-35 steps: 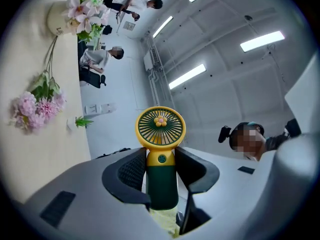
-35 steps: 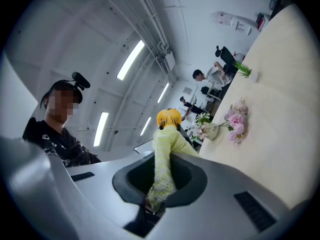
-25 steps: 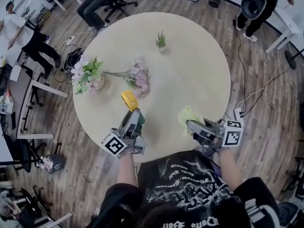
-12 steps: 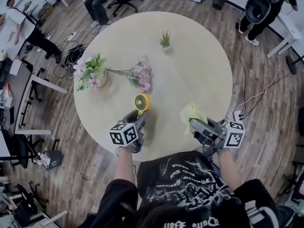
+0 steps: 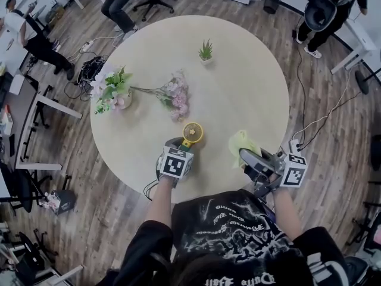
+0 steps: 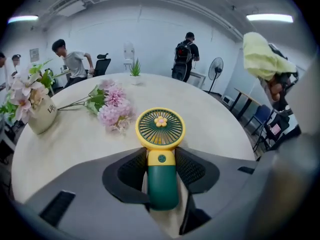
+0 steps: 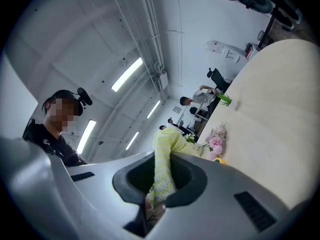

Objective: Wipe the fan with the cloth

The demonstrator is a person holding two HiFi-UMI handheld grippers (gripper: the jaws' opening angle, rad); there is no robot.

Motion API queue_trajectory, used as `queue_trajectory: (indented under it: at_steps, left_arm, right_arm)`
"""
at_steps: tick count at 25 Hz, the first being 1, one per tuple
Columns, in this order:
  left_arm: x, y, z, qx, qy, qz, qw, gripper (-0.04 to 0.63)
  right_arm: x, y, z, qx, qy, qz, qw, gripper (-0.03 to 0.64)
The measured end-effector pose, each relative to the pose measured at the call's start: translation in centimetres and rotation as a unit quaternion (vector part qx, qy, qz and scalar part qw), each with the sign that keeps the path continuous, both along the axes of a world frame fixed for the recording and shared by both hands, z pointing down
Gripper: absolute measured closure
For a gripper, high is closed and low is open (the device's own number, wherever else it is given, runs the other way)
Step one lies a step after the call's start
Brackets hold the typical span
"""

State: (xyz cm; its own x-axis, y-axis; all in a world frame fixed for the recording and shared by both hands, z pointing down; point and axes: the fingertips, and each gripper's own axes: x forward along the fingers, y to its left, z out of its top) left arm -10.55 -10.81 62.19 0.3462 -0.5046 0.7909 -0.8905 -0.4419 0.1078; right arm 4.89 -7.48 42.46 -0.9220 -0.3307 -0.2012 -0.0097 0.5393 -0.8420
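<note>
The left gripper (image 5: 183, 145) hangs over the near edge of the round table (image 5: 238, 70), pointing down and away from the person, and its jaws are partly closed on the handle of the small fan (image 5: 192, 133). In the left gripper view the gripper (image 6: 161, 159) has its two dark pads pressed against either side of the fan (image 6: 160, 129), just under the yellow collar, so the green handle runs back between the jaws and the round yellow head with its flower centre stands clear beyond the tips. Whether the handle's lower end touches the tabletop cannot be told from these views. The right gripper (image 5: 245, 158) sits to the right of the fan at the table's edge, apart from it, with its jaws pinched on the pale yellow-green cloth (image 5: 241, 140). In the right gripper view the cloth (image 7: 165, 149) rises out from between the closed jaws of that gripper (image 7: 160, 176) and flops over beyond them. The cloth and the fan are near each other but not touching. Farther back on the table a vase of flowers (image 5: 110, 94) stands at the left, a spray of pink flowers (image 5: 175, 97) lies on its side between the vase and the fan, and a small potted plant (image 5: 205, 50) stands toward the far side. Around the table, people sit and stand on the wooden floor (image 5: 333, 148).
</note>
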Motion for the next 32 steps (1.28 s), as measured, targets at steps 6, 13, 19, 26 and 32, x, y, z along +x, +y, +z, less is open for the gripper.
queue_trajectory:
  at_steps: [6,13,19,26,32]
  left_arm:
    - [1.0,0.5,1.7,-0.029,-0.038,0.024,0.9986,0.4]
    - [1.4,0.8,2.3,-0.05,-0.042,0.022,0.9976,0.381]
    - [2.0,1.8,0.3,-0.055,0.012,0.016,0.9983,0.25]
    - [0.6,1.9,-4.6,0.018,0.125,-0.08,0.9888,0.25]
    - [-2.3,3.3,-9.1,0.097,0.192,-0.18,0.9598,0.255]
  right_arm:
    - [-0.5,0.4,0.5,0.005,0.012,-0.012,1.0,0.584]
    - [-0.6,0.3,0.5,0.005,0.021,-0.013,1.0,0.584]
    - [0.0,-1.0,0.7,0.016,0.053,0.027,0.998,0.583]
    - [0.8,-3.0,3.7,-0.001,0.138,0.1,0.985,0.583]
    - [1.4,-3.8,6.3,0.002,0.221,0.137,0.966,0.583]
